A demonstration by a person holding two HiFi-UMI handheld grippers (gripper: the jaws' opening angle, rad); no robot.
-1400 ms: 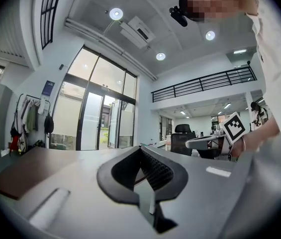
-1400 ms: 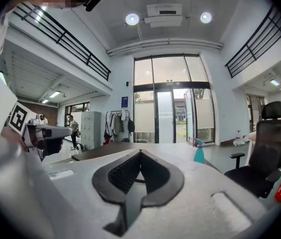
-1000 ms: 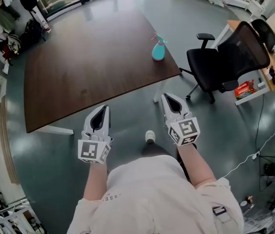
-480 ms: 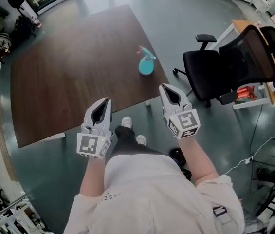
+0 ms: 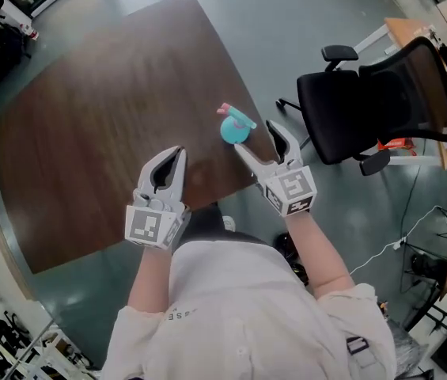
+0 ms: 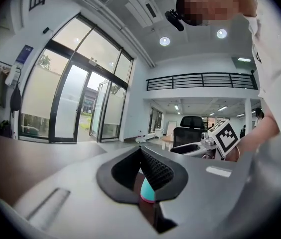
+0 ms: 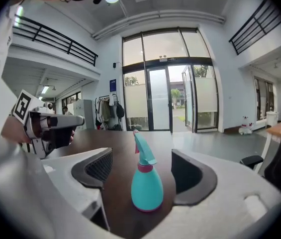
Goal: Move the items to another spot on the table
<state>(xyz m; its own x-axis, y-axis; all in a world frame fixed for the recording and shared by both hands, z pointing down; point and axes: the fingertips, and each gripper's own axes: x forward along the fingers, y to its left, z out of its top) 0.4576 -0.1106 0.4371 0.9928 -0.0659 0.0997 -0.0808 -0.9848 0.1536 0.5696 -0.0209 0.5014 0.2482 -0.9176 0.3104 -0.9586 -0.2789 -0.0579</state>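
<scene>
A teal spray bottle (image 5: 233, 128) with a pink collar stands upright near the corner of the dark brown table (image 5: 96, 109). My right gripper (image 5: 256, 138) is right beside it. Its jaws are opening, and in the right gripper view the bottle (image 7: 146, 189) stands between the two pads without touching either. My left gripper (image 5: 176, 153) hovers over the table's near edge, left of the bottle, shut and empty. In the left gripper view a sliver of the bottle (image 6: 147, 190) shows below that gripper's (image 6: 142, 156) closed tips, and the right gripper's marker cube (image 6: 226, 136) is at the right.
A black office chair (image 5: 365, 93) stands on the floor just right of the table corner. A wooden desk (image 5: 413, 32) is behind it. A white cable (image 5: 397, 244) runs across the grey floor. The table's near edge (image 5: 207, 200) lies under my wrists.
The person has stepped up to the table, so both grippers now reach over its near edge. The right gripper's jaws have gone from shut to open around the spray bottle.
</scene>
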